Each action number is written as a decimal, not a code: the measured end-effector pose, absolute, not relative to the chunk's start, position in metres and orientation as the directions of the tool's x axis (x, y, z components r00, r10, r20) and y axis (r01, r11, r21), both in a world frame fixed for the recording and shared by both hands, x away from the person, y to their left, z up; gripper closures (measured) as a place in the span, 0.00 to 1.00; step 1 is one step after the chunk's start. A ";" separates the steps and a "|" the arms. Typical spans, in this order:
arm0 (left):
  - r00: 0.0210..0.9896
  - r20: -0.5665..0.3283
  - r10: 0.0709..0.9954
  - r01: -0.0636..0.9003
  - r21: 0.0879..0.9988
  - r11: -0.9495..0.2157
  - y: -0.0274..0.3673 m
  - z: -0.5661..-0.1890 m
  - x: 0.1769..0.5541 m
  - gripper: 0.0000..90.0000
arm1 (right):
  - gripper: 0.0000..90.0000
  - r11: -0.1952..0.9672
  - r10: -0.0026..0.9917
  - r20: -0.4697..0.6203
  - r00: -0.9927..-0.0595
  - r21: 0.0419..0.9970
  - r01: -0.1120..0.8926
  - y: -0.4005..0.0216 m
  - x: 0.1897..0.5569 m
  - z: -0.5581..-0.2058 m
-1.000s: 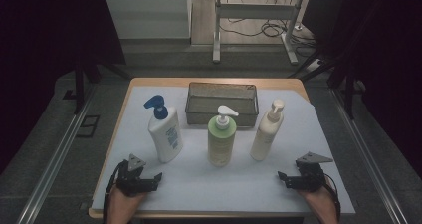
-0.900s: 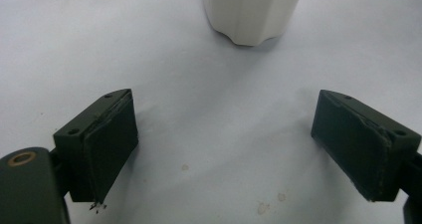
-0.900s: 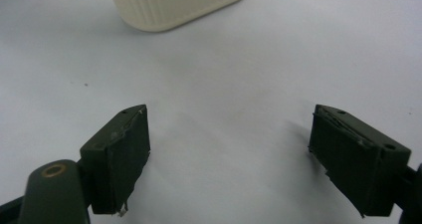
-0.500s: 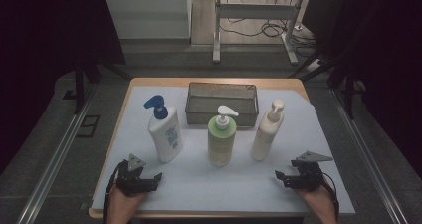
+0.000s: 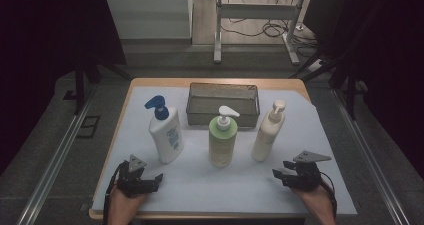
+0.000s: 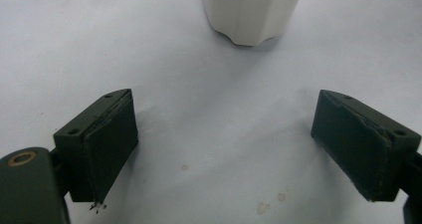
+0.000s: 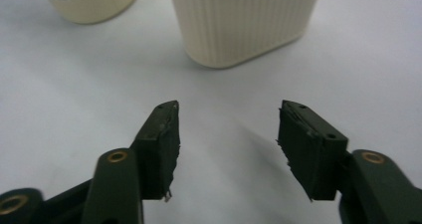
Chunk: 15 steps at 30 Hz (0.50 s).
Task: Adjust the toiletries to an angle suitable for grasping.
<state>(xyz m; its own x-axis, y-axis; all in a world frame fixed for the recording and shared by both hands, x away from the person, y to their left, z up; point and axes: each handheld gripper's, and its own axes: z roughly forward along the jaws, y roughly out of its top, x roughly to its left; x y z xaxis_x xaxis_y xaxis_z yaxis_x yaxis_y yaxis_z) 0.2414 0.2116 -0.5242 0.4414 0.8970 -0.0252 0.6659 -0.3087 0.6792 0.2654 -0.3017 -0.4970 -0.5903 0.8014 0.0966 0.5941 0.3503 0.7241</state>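
Observation:
Three pump bottles stand in a row mid-table: a white one with a blue pump (image 5: 167,135), a green one (image 5: 222,141) and a cream one (image 5: 267,132). My left gripper (image 5: 158,179) rests on the white mat at the near left. Its jaws are wide open with nothing between them (image 6: 224,104), and the white bottle's base (image 6: 254,10) lies just ahead. My right gripper (image 5: 277,175) rests at the near right, aimed at the cream bottle's ribbed base (image 7: 246,20). Its jaws (image 7: 230,109) have just been closing, stand about half apart and hold nothing. The green bottle's base (image 7: 89,0) lies beyond.
A dark wire-mesh basket (image 5: 223,87) sits behind the bottles at the table's far side. A white mat (image 5: 215,185) covers the wooden table, with bare mat between the two grippers. Metal rails run along both sides of the table.
The right gripper's jaws have drawn closer together and the hand has shifted slightly. The left gripper and the bottles have stayed put.

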 end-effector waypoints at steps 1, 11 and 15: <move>0.441 -0.025 0.897 0.666 0.679 -0.309 0.212 -0.524 0.241 0.12 | 0.54 0.353 0.791 0.106 -0.602 0.726 0.591 -0.299 0.266 -0.496; 0.441 -0.025 0.897 0.665 0.680 -0.309 0.212 -0.524 0.241 0.12 | 0.69 0.366 0.762 0.120 -0.637 0.731 0.576 -0.284 0.268 -0.491; 0.441 -0.025 0.897 0.664 0.681 -0.308 0.212 -0.524 0.241 0.12 | 0.76 0.367 0.753 0.121 -0.647 0.739 0.565 -0.278 0.269 -0.489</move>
